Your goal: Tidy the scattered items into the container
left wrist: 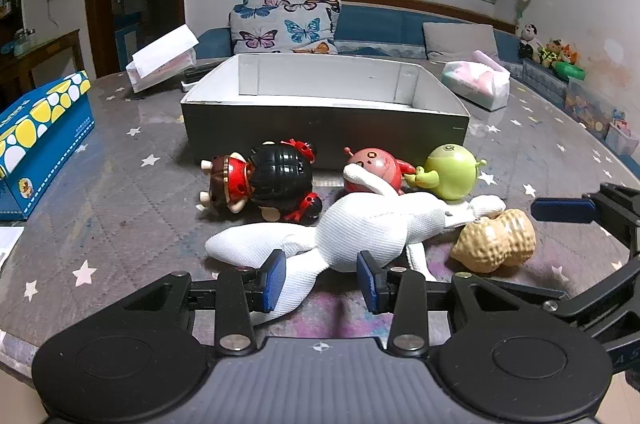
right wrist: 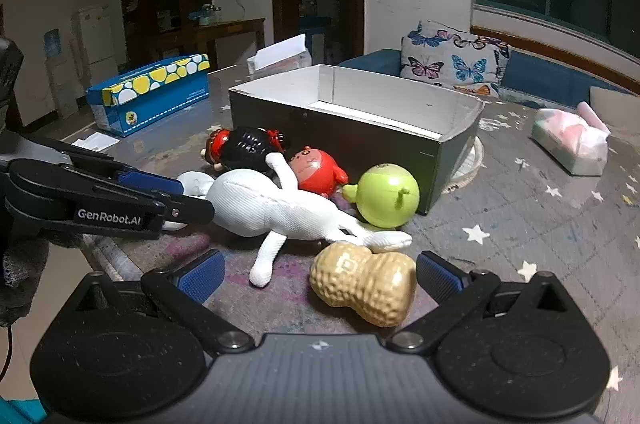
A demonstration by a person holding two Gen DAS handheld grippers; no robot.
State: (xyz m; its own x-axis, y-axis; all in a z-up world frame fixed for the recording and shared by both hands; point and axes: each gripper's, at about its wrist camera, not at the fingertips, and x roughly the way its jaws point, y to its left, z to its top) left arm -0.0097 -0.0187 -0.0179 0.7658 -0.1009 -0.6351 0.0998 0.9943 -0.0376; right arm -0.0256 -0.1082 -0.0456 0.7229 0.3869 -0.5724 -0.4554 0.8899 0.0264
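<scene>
The left hand-held gripper [left wrist: 322, 280] has its blue pads on either side of a limb of the white cloth stuffed doll [left wrist: 372, 230], which lies flat on the grey star-patterned tabletop [left wrist: 120, 216]; the pads stand just beside the fabric, and I cannot tell whether they press on it. The right hand-held gripper [right wrist: 320, 274] is spread wide, with the tan, bumpy peanut-shaped toy [right wrist: 366, 282] lying between its fingers and untouched by either pad.

Behind the doll, a black-haired figurine in a red dress [left wrist: 264, 179] lies on its side. Just beside it sit a round red toy with small antennae [left wrist: 374, 167] and a round green toy with a stubby spout [left wrist: 450, 171]; one white limb of the doll drapes over the red toy. All five toys are outside the container, clustered close against its near wall.

The container, a shallow rectangular cardboard box with dark outer walls and a white inside [left wrist: 324, 125], stands open just behind them. To the left lies a blue tissue box with yellow and white spots [left wrist: 38, 139]; to the right of the container is a soft tissue pack in clear wrap [left wrist: 478, 83].
</scene>
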